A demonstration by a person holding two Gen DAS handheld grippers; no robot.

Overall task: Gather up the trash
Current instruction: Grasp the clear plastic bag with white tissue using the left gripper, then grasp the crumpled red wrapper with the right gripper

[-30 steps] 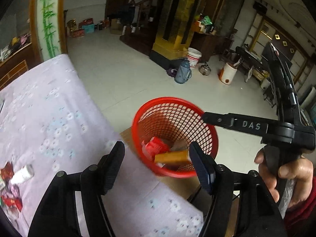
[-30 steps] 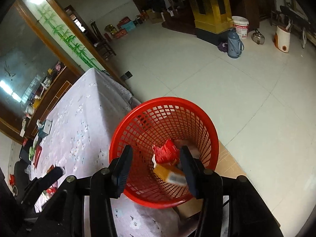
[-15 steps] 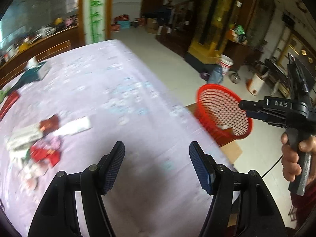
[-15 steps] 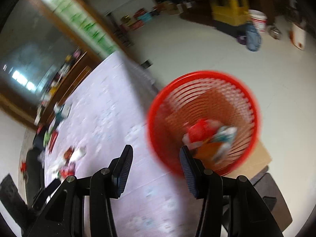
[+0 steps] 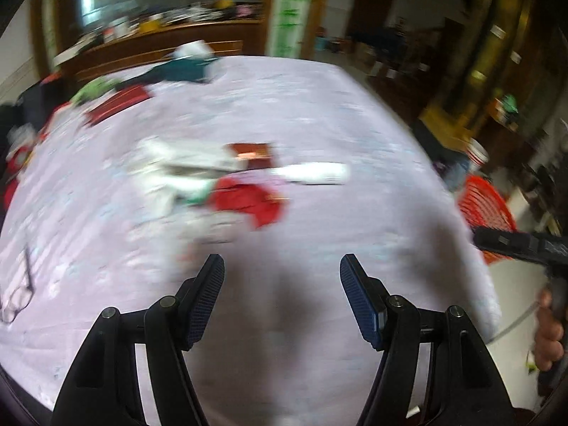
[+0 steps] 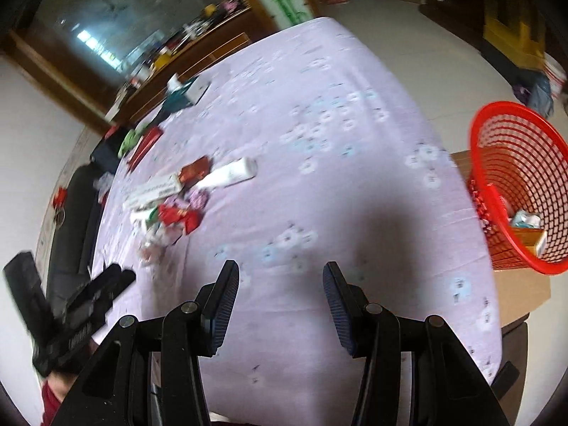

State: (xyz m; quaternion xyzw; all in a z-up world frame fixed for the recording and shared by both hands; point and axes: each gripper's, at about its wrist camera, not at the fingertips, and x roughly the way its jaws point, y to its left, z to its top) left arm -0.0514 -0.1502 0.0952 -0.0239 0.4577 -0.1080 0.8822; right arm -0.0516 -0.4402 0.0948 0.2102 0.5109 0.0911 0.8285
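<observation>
A pile of trash lies mid-table on the lilac flowered cloth: a white bottle [image 6: 230, 173], a dark red packet [image 6: 193, 170], a long white box [image 6: 152, 190] and red wrappers [image 6: 177, 214]. In the blurred left wrist view the same bottle [image 5: 312, 173] and red wrapper [image 5: 245, 200] lie ahead of my left gripper [image 5: 280, 294], which is open and empty above the cloth. My right gripper [image 6: 280, 305] is open and empty too, nearer the table edge. The red mesh basket [image 6: 514, 191] stands off the table's right side with several wrappers inside.
A teal tissue box [image 6: 184, 94], a green item and a red flat box [image 6: 143, 143] lie at the far end of the table. Glasses [image 5: 17, 294] rest at the left. The basket sits on a cardboard box [image 6: 522, 287]. A wooden sideboard [image 5: 159, 42] runs behind.
Both grippers have swung left from over the basket to the table. The trash pile now sits ahead of them and the basket has slid to the right edge of both views.
</observation>
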